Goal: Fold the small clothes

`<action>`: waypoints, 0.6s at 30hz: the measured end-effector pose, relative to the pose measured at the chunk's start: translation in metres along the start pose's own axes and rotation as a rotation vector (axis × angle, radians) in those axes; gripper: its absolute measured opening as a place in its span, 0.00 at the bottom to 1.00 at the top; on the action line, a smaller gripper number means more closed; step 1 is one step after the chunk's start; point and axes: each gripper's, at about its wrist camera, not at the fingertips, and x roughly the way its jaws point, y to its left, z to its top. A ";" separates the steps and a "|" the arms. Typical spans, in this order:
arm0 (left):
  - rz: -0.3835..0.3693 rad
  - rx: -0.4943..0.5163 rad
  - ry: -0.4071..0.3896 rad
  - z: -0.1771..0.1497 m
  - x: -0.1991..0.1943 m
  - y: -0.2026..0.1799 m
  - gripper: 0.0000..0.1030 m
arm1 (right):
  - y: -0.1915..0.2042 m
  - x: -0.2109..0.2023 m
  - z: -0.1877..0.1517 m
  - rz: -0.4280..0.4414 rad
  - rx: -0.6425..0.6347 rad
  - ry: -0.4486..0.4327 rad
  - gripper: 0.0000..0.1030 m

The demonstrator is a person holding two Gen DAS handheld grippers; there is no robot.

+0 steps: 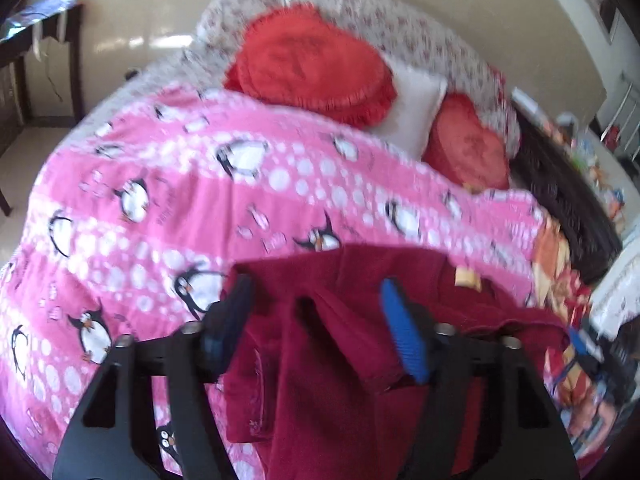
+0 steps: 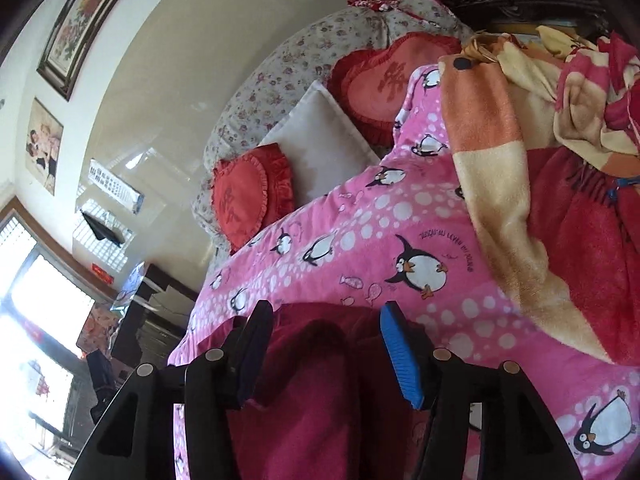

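Note:
A dark red fleece garment (image 1: 320,368) lies partly folded on the pink penguin bedspread (image 1: 168,200), with a small cream label (image 1: 468,278) at its far right. My left gripper (image 1: 316,284) hangs over it, open, its blue pads wide apart and a fold of the cloth lying loose between them. In the right wrist view the same dark red garment (image 2: 312,384) sits on the bedspread (image 2: 360,240) under my right gripper (image 2: 326,308). That gripper is open too, and neither pad presses on the cloth.
Red heart cushions (image 1: 312,64) (image 2: 240,204) and a white pillow (image 1: 416,108) lie at the head of the bed against a floral bolster (image 1: 400,28). An orange, cream and red blanket pile (image 2: 532,160) covers the bed's right side. A dark table (image 1: 36,52) stands at the left.

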 end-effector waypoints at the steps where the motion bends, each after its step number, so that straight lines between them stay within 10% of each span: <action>1: -0.021 -0.017 -0.022 0.000 -0.008 0.003 0.68 | 0.009 -0.003 -0.007 -0.016 -0.055 0.012 0.50; 9: -0.034 0.084 0.016 -0.020 -0.016 -0.014 0.68 | 0.054 0.011 -0.061 -0.120 -0.365 0.107 0.42; 18: 0.094 0.075 0.128 -0.012 0.066 -0.025 0.68 | 0.068 0.093 -0.017 -0.193 -0.346 0.104 0.42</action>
